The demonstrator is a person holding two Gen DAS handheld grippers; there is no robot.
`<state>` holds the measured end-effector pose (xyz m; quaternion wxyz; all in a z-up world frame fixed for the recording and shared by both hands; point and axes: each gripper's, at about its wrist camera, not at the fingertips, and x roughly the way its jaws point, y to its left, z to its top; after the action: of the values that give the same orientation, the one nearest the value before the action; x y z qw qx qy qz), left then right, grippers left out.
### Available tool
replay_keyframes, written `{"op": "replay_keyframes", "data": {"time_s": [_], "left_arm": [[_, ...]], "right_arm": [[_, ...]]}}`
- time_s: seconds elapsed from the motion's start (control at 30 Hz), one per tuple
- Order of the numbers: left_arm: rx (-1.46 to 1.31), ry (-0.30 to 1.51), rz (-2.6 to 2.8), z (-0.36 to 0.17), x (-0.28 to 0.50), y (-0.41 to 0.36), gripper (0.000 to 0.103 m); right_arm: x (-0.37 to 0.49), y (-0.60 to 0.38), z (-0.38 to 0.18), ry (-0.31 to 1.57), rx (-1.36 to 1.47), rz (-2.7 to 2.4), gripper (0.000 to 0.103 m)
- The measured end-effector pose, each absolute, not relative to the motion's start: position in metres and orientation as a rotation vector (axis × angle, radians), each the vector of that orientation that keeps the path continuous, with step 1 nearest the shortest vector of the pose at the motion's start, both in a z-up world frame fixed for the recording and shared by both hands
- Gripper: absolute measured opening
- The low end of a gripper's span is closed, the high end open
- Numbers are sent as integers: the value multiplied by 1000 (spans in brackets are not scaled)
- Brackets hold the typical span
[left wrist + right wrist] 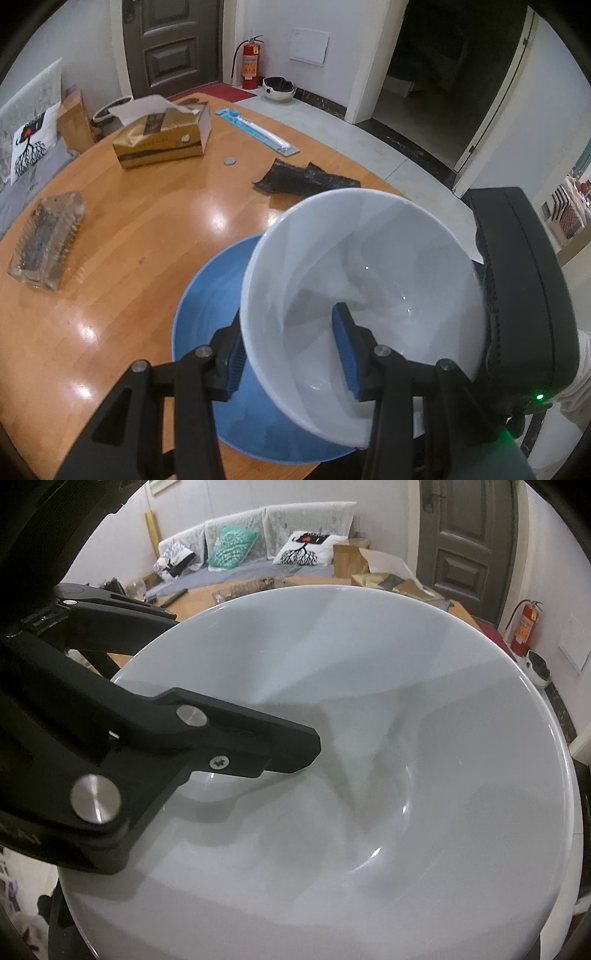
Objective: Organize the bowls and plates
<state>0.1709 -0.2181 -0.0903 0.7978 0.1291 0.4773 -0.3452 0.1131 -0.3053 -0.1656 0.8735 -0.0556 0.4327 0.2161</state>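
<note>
White bowl [369, 295] — left wrist view: it is hanging tilted over the blue plate [207, 314] on the wooden tabletop [147, 240]. The left hand-held gripper [291, 354] is pinching its near rim, one pad inside, one outside. Tissue box [162, 136] and glass ashtray [46, 240] are lying well apart.

Right wrist view: white bowl [369, 775] is filling the frame; the right hand-held gripper's own fingers are not showing, so its state cannot be told — the black finger [258, 749] over the rim is likely the left one's. Advice: level the bowl, then lower centred onto the plate.
</note>
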Motion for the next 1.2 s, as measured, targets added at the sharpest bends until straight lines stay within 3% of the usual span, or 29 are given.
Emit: {"op": "replay_keyframes", "data": {"time_s": [1.2], "left_arm": [[142, 1088, -743, -115, 187, -189, 40]], "right_arm": [[143, -281, -180, 1008, -187, 474, 102]]}}
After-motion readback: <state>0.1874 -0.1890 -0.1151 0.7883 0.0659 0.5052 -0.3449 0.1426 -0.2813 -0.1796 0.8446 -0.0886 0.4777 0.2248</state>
